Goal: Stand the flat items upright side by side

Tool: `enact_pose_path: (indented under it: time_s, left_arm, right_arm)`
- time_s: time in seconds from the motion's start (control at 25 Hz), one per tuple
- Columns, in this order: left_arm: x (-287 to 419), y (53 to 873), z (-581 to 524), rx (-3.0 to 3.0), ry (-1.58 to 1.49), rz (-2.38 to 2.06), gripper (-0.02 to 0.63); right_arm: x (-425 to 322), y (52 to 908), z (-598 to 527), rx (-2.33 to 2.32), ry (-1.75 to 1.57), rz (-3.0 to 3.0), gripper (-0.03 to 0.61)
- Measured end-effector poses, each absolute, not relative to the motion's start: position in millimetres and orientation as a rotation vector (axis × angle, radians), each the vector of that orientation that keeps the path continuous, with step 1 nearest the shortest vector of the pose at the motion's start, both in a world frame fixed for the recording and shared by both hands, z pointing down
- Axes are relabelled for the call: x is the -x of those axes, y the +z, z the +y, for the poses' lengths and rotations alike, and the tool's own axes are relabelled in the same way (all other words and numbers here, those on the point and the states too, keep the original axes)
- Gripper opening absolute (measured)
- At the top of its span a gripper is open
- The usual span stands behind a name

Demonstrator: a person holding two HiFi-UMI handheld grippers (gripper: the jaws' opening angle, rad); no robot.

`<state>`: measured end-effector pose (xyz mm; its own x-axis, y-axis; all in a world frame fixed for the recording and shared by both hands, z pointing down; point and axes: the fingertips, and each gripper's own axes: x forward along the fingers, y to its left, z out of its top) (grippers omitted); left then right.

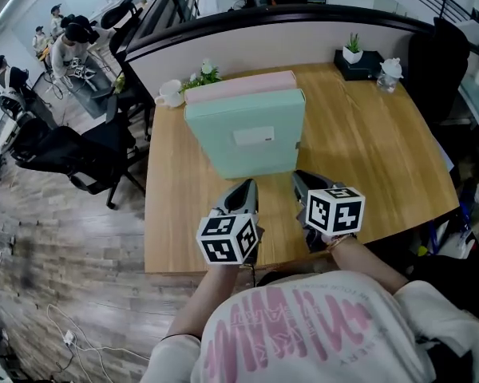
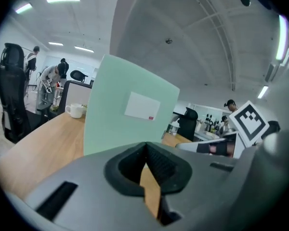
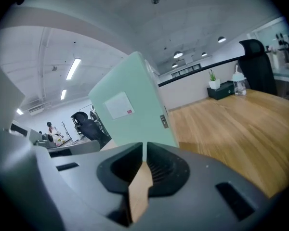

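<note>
With left gripper [image 1: 243, 191] and right gripper [image 1: 302, 183] clenched empty, the mint-green plastic file box [image 1: 243, 138] stood upright beside the pink plastic file box [image 1: 239, 84] on the wooden table [image 1: 375, 158]; a stray bump could have toppled it.

Wood table [image 1: 383, 158] w/ mint box [image 1: 247, 138], pink box [image 1: 239, 86], mug [image 1: 169, 94], bottle [image 1: 389, 75].

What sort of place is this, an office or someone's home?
Probably an open-plan office: a wooden desk against a low partition, a black swivel chair beside it, and people working at other desks in the background.
</note>
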<state>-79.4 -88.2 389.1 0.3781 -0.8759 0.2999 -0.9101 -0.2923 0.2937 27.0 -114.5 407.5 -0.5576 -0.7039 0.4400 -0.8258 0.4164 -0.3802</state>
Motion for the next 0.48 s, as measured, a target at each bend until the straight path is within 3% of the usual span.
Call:
enact_pose_path:
  time_s: [0.48]
  left_arm:
    - [8.2, 342.2, -55.3, -2.206, -0.078, -1.613, 0.005]
  right_arm:
    - [-79.8, 344.2, -93.1, -1.239, 0.789, -2.737, -0.003]
